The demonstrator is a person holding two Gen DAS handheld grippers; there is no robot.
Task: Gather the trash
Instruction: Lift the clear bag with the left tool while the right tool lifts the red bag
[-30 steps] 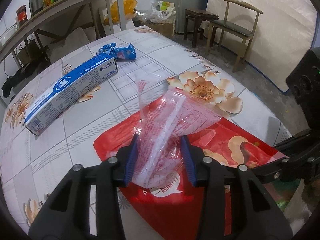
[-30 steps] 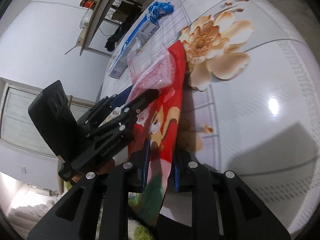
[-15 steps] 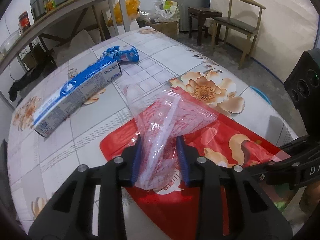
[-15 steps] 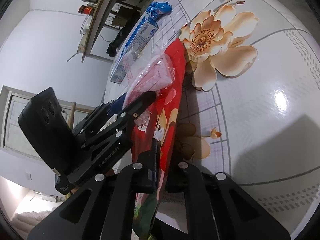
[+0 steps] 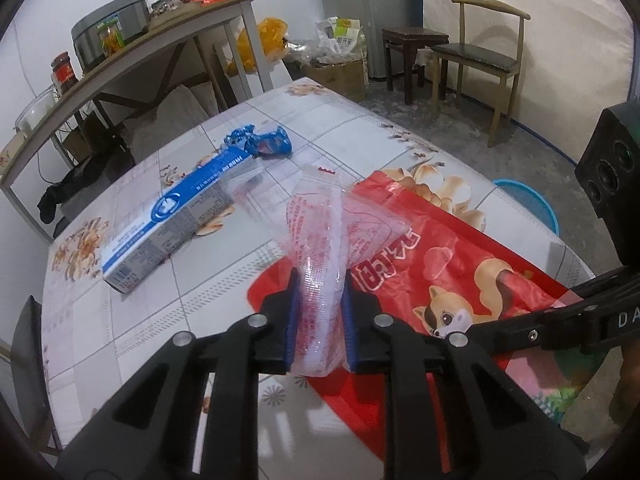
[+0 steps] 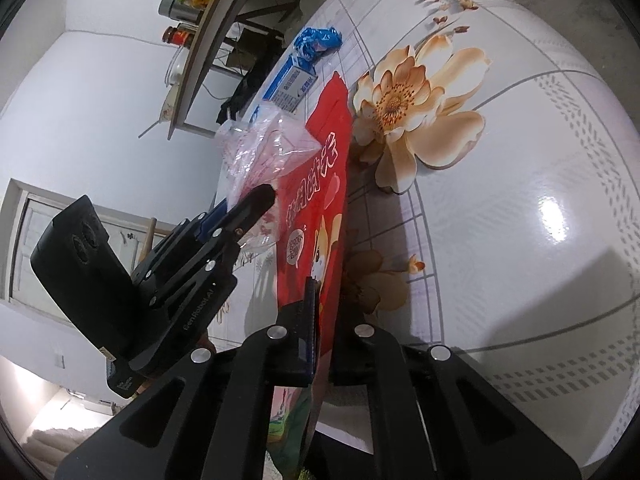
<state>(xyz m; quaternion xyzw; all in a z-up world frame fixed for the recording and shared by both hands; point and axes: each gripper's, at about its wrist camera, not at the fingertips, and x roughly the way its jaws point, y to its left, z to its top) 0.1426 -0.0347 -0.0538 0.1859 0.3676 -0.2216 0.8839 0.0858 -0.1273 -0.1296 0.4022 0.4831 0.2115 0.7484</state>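
Left gripper (image 5: 319, 322) jaws closing on clear red-printed plastic bag (image 5: 324, 248), pads look pressed against it. Right gripper (image 6: 320, 328) clamped tight on red snack bag (image 6: 316, 200) edge, above floral tablecloth (image 6: 520, 200).

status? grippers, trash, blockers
Left gripper closing on clear bag. Right gripper shut on red bag. Box and blue wrapper on table. Nothing blocking.

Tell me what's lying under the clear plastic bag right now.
Under the clear plastic bag lie the red snack bag and floral tablecloth. The snack bag hides whatever is beneath it.
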